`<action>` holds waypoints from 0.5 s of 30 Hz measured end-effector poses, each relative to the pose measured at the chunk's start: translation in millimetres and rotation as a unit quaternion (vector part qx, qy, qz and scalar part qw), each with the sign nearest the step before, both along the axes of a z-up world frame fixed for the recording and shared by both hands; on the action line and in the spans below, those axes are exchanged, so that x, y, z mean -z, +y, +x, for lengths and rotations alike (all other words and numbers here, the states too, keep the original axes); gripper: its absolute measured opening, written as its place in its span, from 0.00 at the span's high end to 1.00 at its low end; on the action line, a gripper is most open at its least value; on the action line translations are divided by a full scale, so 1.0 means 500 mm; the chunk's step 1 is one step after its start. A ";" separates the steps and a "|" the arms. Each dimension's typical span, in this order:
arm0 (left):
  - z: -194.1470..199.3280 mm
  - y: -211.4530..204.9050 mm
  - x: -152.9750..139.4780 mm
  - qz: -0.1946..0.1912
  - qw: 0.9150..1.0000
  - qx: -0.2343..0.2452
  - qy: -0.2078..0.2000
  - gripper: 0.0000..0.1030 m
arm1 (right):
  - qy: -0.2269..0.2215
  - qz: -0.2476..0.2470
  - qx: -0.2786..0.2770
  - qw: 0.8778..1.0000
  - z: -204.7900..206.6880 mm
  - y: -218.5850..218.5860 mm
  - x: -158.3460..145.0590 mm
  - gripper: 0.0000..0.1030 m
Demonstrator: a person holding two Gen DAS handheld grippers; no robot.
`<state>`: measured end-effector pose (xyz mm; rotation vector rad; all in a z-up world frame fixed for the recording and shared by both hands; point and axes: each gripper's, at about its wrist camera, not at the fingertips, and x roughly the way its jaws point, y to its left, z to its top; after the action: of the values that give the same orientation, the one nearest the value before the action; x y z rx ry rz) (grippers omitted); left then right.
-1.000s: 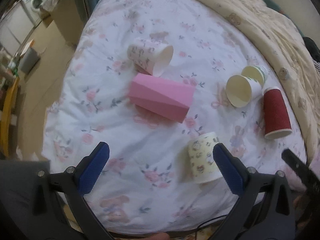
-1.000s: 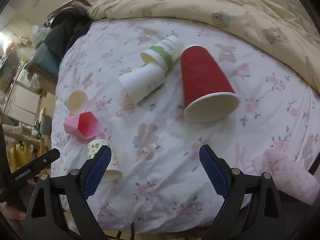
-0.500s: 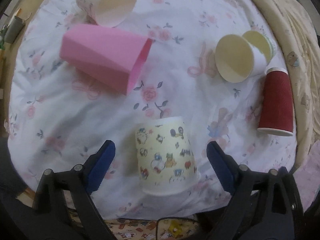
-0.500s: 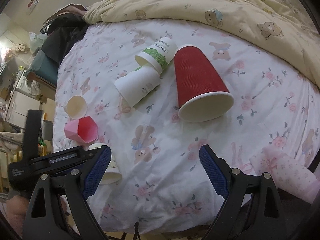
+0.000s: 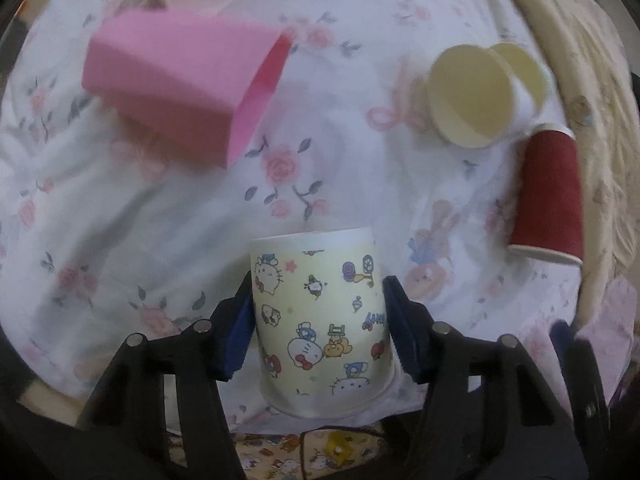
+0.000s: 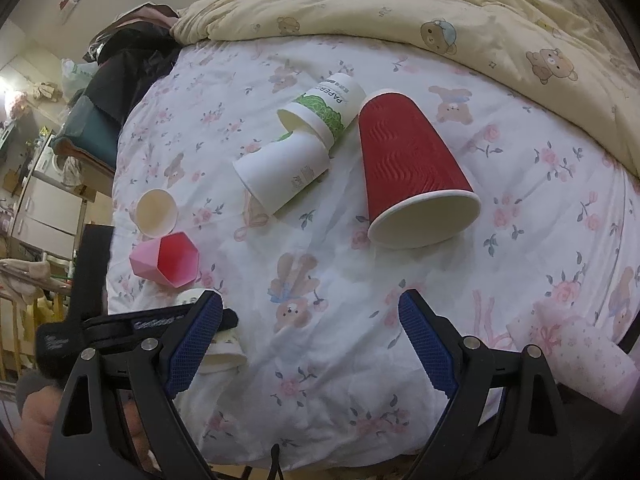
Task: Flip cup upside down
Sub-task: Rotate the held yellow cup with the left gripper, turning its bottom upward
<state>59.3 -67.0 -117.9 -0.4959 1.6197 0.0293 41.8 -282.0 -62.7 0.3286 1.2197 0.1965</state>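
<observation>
Left wrist view: my left hand-held gripper (image 5: 318,330) has its blue pads on both flanks of the cartoon-print cup (image 5: 320,320), pinching it, or so it looks, since the pads sit flush against the paper wall. The cup lies on its side on the floral bedsheet (image 5: 160,208) near the bed's edge, closed base pointing away from me, rim towards the camera. Beyond it lie the pink faceted cup (image 5: 184,88), two cream cups (image 5: 472,96) nested together, and a red ribbed cup (image 5: 550,196), all on their sides. My worry here: thin paper walls buckle if I squeeze harder, and the taper could let the cup slide out of the pads as I rotate. Right wrist view: my right hand-held gripper (image 6: 310,344) hangs spread wide over the sheet, holding nothing, with the red cup (image 6: 412,168) and the white and green-printed cups (image 6: 304,148) well ahead. I can see the left tool low on the left and a sliver of the cartoon cup (image 6: 222,350) beneath it. The mattress is soft and rumpled, so once it is set down on its rim the cup may tip over, I reckon, unless I press it flat before letting go.
</observation>
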 end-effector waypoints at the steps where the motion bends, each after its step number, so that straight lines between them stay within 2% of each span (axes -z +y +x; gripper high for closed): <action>1: -0.002 0.001 -0.011 -0.004 1.000 0.006 -0.007 0.46 | 0.000 0.001 0.000 1.000 0.000 0.001 0.001 0.11; 9: -0.017 0.048 -0.092 0.004 0.996 0.044 -0.073 0.46 | 0.000 0.000 -0.012 1.000 -0.001 0.023 0.003 0.11; 13: -0.028 0.082 -0.126 0.026 0.992 0.072 -0.103 0.46 | 0.005 0.003 -0.019 1.000 -0.005 0.043 0.006 0.11; 15: -0.038 0.121 -0.136 0.037 0.991 0.069 -0.113 0.46 | 0.009 0.005 -0.024 1.000 -0.009 0.055 0.008 0.11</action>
<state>40.1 -6.4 -49.7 -0.3179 1.4223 -0.0681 37.2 -254.6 -66.9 0.3099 1.2458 0.2416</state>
